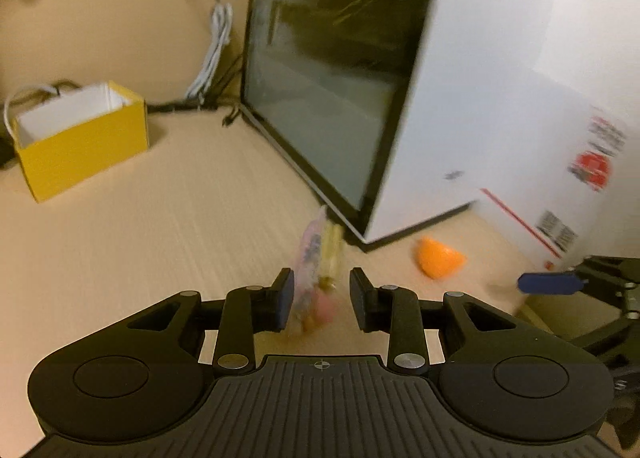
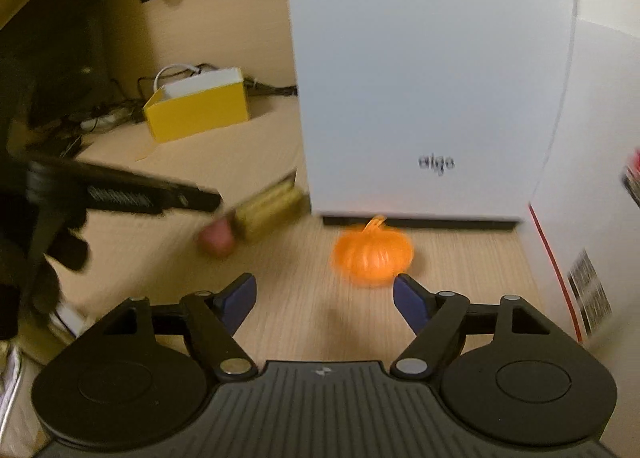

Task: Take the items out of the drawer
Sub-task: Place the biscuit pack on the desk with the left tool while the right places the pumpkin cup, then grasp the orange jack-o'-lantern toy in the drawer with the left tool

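Left wrist view
- Left gripper (image 1: pixel 322 294): jaws apart. A blurred packet (image 1: pixel 318 270) sits in the gap, close against the left pad. The right pad stands clear of it, so a firm grip cannot be confirmed.
- Packet: clear wrap with yellow and pink contents, upright. Whether it touches the table (image 1: pixel 160 238) cannot be told.
- Pumpkin (image 1: pixel 439 257): orange, on the table at 2 o'clock from the gripper, just in front of the white case (image 1: pixel 500 78).
- Case: white front, dark glass side panel facing the camera, from 12 to 2 o'clock.
- Carton (image 1: pixel 560 186): white with red and black print, touching the case on its right.
- Yellow box (image 1: pixel 80 138): open-topped, at 10 o'clock, well apart from the case.
- Cables (image 1: pixel 212 54): white bundle behind the case's left edge.
- Right gripper (image 1: pixel 550 283): a blue pad enters at 3 o'clock.

Right wrist view
- Right gripper (image 2: pixel 324 300): jaws wide apart, nothing between them.
- Pumpkin (image 2: pixel 373 254): at 12 o'clock, just beyond the fingertips, nearer the right finger, not touched. It rests on the table (image 2: pixel 312 318) below the case (image 2: pixel 428 78).
- Left gripper (image 2: pixel 208 198): dark, comes in from 9 o'clock; the packet (image 2: pixel 256 218) is at its tip. Its jaw gap cannot be judged here.
- Yellow box (image 2: pixel 200 110): at 11 o'clock, left of the case.
- Carton (image 2: pixel 580 218): at 3 o'clock.
- Drawer: not identifiable in either view.
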Available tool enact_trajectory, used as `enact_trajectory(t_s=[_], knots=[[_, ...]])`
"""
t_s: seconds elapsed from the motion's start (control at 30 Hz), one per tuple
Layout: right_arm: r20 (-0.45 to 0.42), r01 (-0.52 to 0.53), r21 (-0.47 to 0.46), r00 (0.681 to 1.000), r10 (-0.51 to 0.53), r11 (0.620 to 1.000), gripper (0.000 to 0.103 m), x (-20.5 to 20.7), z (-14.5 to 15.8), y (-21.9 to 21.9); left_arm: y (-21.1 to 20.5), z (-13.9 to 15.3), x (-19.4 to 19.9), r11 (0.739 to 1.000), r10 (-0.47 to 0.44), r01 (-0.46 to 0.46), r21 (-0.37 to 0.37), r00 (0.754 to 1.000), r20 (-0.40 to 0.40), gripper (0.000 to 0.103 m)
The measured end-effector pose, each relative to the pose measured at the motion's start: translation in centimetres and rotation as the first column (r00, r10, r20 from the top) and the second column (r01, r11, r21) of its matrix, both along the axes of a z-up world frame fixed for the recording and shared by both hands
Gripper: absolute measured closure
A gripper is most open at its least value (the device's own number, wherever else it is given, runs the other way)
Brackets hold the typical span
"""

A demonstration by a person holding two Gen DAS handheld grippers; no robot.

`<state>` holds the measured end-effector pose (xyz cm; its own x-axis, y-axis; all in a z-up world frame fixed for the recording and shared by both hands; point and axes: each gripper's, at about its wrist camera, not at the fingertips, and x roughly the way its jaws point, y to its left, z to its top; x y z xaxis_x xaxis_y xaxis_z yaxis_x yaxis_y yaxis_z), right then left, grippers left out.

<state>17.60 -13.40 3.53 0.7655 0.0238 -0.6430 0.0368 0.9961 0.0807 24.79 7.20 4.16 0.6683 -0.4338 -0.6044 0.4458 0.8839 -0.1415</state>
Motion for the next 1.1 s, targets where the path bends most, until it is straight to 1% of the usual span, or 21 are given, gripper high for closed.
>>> enact_trajectory(t_s=[0.07, 0.13, 0.17, 0.23, 0.3, 0.33, 0.37, 0.4, 0.47, 0.57, 0.63, 0.73, 0.97, 1.1], knots=[[-0.006, 0.004, -0.019, 1.000, -0.004, 1.000, 0.025, -1.6, -0.6, 0.5, 0.7, 0.3, -2.3, 1.000, -0.010, 0.010, -0.026, 1.000, 0.001, 0.070], [0.006, 0.034, -0.040, 0.999, -0.034, 0.999, 0.019, -3.7, -1.3, 0.6, 1.1, -0.2, -4.3, 0.999, -0.004, 0.002, -0.046, 0.999, -0.035, 0.070], [0.025, 0.064, -0.048, 0.998, -0.063, 0.997, 0.017, -4.8, -1.8, 0.6, 1.3, -0.5, -5.2, 0.999, 0.002, -0.004, -0.048, 0.998, -0.056, 0.070], [0.040, 0.119, -0.052, 0.992, -0.117, 0.992, 0.016, -6.1, -3.0, 0.9, 1.2, -1.8, -6.8, 1.000, 0.008, -0.010, -0.022, 0.995, -0.098, 0.070], [-0.034, 0.098, -0.039, 0.994, -0.100, 0.994, 0.016, -7.1, -4.1, 0.6, 1.0, -3.1, -7.8, 1.000, -0.001, 0.003, 0.011, 0.990, -0.138, 0.070], [-0.081, 0.078, -0.018, 0.994, -0.079, 0.997, 0.016, -7.5, -4.6, 0.3, 0.9, -3.8, -8.4, 1.000, -0.008, 0.012, 0.023, 0.987, -0.161, 0.070], [-0.109, 0.072, 0.001, 0.991, -0.072, 0.997, 0.016, -8.0, -4.9, 0.0, 0.6, -4.7, -8.7, 0.999, -0.012, 0.020, 0.042, 0.981, -0.193, 0.070], [-0.127, 0.072, 0.017, 0.989, -0.070, 0.997, 0.016, -8.4, -5.3, 0.0, 0.4, -5.4, -8.7, 0.998, -0.009, 0.024, 0.065, 0.975, -0.220, 0.070], [-0.153, 0.045, 0.025, 0.987, -0.041, 0.999, 0.016, -9.1, -5.9, 0.4, 0.2, -6.6, -9.3, 0.995, -0.003, 0.027, 0.096, 0.969, -0.248, 0.070], [-0.171, 0.015, -0.012, 0.985, -0.017, 1.000, 0.015, -9.5, -6.7, 1.5, 0.1, -7.9, -9.6, 0.994, 0.011, 0.020, 0.106, 0.958, -0.287, 0.070], [-0.184, 0.002, -0.031, 0.983, -0.008, 1.000, 0.016, -10.0, -7.1, 2.0, -0.1, -8.4, -9.6, 0.992, 0.033, 0.007, 0.126, 0.949, -0.312, 0.070], [-0.196, -0.013, -0.025, 0.981, 0.008, 1.000, 0.016, -10.3, -7.4, 2.3, -0.2, -8.8, -10.3, 0.990, 0.033, 0.014, 0.140, 0.945, -0.326, 0.070], [-0.221, -0.060, -0.018, 0.974, 0.054, 0.998, 0.016, -10.8, -7.6, 2.8, -0.6, -9.3, -11.7, 0.991, 0.014, 0.034, 0.132, 0.938, -0.347, 0.071], [-0.247, -0.060, 0.002, 0.967, 0.058, 0.998, 0.016, -11.2, -8.3, 2.9, -0.9, -9.5, -12.2, 0.991, 0.012, 0.036, 0.128, 0.932, -0.362, 0.071]])
